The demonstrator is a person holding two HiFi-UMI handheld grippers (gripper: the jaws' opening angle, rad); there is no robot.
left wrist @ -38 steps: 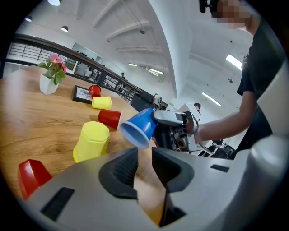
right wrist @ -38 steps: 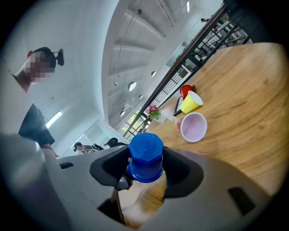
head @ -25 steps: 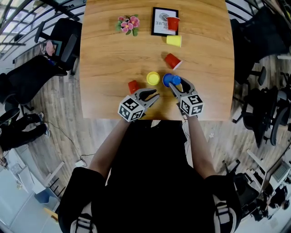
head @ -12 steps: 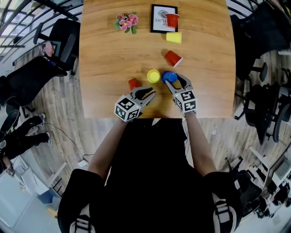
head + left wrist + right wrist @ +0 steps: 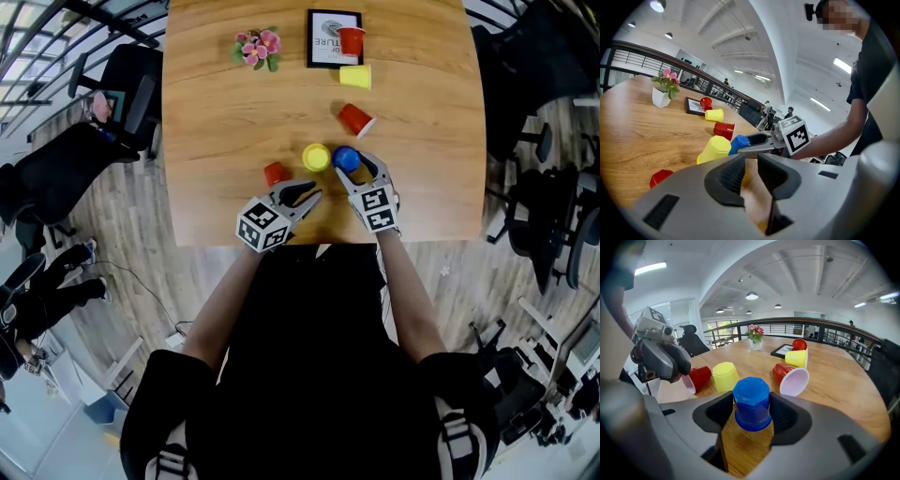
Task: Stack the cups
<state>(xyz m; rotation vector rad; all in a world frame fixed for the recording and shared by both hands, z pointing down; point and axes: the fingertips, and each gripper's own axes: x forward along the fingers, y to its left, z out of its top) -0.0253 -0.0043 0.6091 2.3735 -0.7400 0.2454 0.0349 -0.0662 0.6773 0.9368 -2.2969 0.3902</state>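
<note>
**A:** Where is the blue cup [image 5: 751,404] to be found?

**B:** It is clamped upside down between the jaws of the right gripper [image 5: 354,167], pressed by a pad on each side. It is placed just beside the yellow cup [image 5: 316,157]. Whether its rim is set on the table [image 5: 216,122] or held just above it cannot be told for certain.

**A:** And the left gripper [image 5: 314,194]?

**B:** Its jaws are parted by a narrow gap. Nothing is held, and only wood is seen between them.

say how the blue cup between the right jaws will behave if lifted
The blue cup looks like thin plastic: probably light, may flex under a hard squeeze. Its smooth tapered sides could slip. Rim-down on the table, it probably won't roll.
</note>
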